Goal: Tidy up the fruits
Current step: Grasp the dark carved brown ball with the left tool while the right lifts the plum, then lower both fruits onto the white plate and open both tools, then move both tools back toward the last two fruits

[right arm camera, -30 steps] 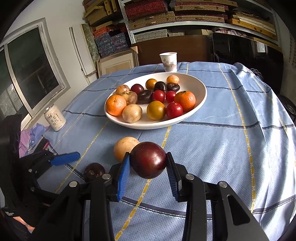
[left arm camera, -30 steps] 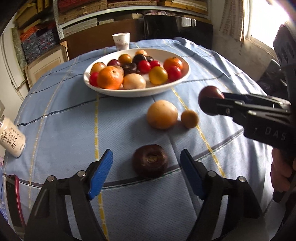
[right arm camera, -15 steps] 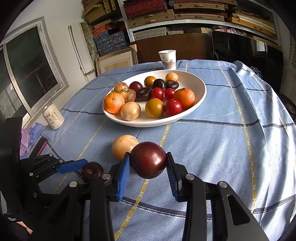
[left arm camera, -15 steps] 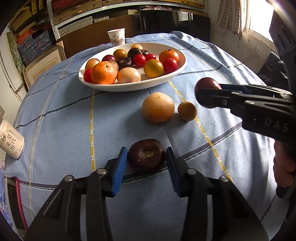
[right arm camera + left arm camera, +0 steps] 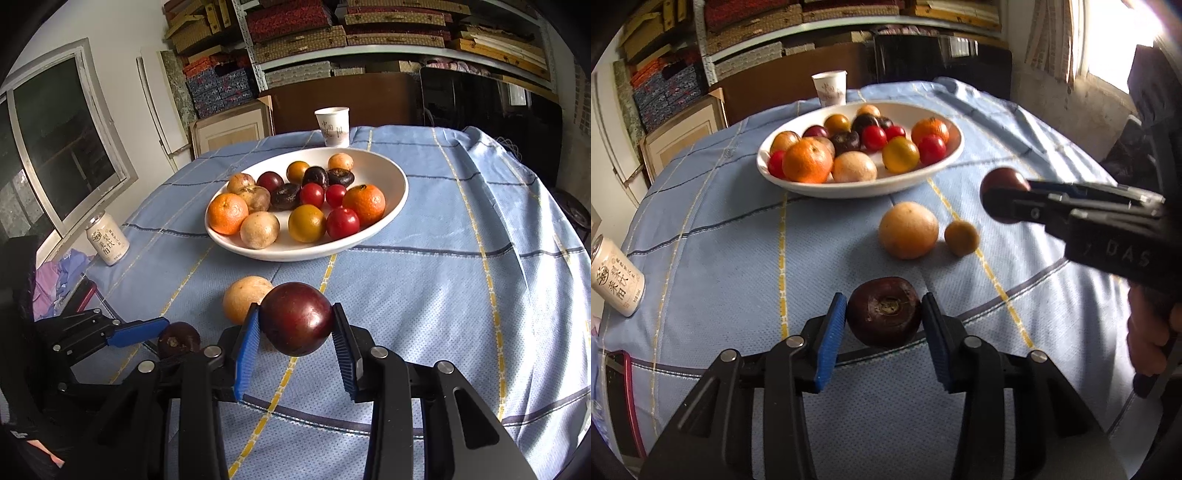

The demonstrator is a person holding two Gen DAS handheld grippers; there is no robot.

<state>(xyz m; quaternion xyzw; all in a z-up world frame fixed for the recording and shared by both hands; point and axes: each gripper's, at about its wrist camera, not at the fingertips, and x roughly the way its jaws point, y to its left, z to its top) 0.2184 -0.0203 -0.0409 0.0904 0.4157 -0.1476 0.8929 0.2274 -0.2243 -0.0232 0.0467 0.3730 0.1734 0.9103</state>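
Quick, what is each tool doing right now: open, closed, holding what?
Left tool: closed on the dark wrinkled fruit, on the tablecloth.
Right tool: closed on the dark red plum, held above the table.

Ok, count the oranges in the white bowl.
2. One orange sits at the bowl's left edge, the other orange toward its right side. Neighbouring fruit could hide more.

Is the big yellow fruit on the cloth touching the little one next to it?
Apart. In the left wrist view, a strip of blue cloth shows between the big yellow fruit and the little one.
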